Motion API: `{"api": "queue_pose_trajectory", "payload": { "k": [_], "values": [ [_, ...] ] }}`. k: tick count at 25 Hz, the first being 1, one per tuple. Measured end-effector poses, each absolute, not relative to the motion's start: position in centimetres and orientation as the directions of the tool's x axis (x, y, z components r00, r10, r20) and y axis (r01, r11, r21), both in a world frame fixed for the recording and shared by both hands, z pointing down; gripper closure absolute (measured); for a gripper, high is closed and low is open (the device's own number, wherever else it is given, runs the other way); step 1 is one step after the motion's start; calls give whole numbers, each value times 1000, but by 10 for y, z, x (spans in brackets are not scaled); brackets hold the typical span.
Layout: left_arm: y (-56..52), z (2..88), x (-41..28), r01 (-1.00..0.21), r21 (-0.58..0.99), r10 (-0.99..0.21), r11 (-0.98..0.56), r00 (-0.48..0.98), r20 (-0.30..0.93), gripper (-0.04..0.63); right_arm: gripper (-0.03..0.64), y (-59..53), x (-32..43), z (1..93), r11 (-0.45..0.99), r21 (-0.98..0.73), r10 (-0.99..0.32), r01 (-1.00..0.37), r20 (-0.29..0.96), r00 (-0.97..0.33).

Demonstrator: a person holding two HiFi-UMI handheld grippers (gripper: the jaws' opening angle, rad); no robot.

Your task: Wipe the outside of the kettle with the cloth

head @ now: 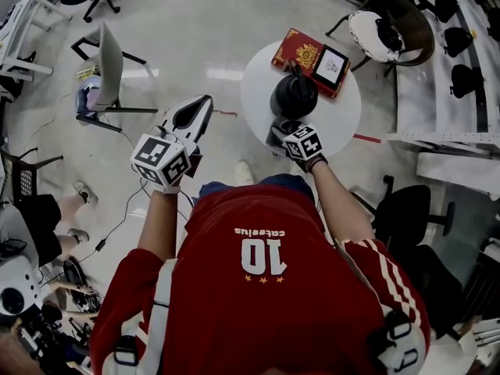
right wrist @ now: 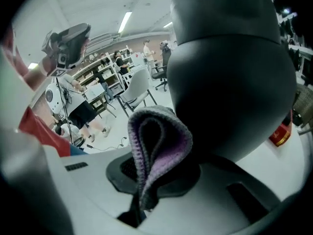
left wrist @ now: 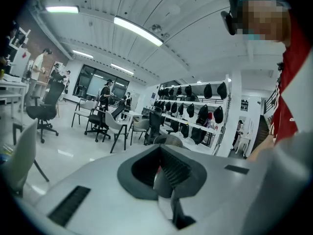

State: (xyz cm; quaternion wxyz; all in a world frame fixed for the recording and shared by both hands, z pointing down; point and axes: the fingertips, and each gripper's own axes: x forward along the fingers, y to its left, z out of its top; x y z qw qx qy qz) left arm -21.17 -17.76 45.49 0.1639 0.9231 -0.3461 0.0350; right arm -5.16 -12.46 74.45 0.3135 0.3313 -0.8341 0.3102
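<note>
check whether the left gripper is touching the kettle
Apart. The head view shows the left gripper held over the floor, with bare floor and tabletop between it and the kettle on the round table.

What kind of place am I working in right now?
Probably an open-plan lab or workshop-style office. Black rolling office chairs stand about the room, white wall shelving holds rows of dark helmet-like items, and long ceiling strip lights run overhead.

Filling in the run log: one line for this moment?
right gripper: shut on cloth, beside kettle | left gripper: shut, empty, away from table | kettle: upright on table
</note>
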Motion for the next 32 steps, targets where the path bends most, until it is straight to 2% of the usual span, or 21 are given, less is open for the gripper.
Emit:
{"api": "queue_pose_trajectory", "payload": {
  "k": [7,12,15,25,32],
  "values": [
    [-181,459,-236,-671,285,-649,-684,739,181,588,573,-150,-71,740,371,-378,-473,-848,709,-523],
    [-180,456,-253,-687,281,-667,-670,724,177,588,573,-170,-90,725,308,-390,-534,-868,684,-497],
    [-179,456,-263,-698,283,-682,-657,711,172,588,572,-177,-103,708,333,-374,-560,-865,660,-501],
    [-180,446,-270,-696,289,-692,-657,709,135,588,574,-187,-152,611,584,-212,-612,-783,519,-597],
    [-186,430,-240,-648,273,-647,-711,755,108,588,572,-180,-136,544,618,-127,-669,-776,432,-604]
  ]
}}
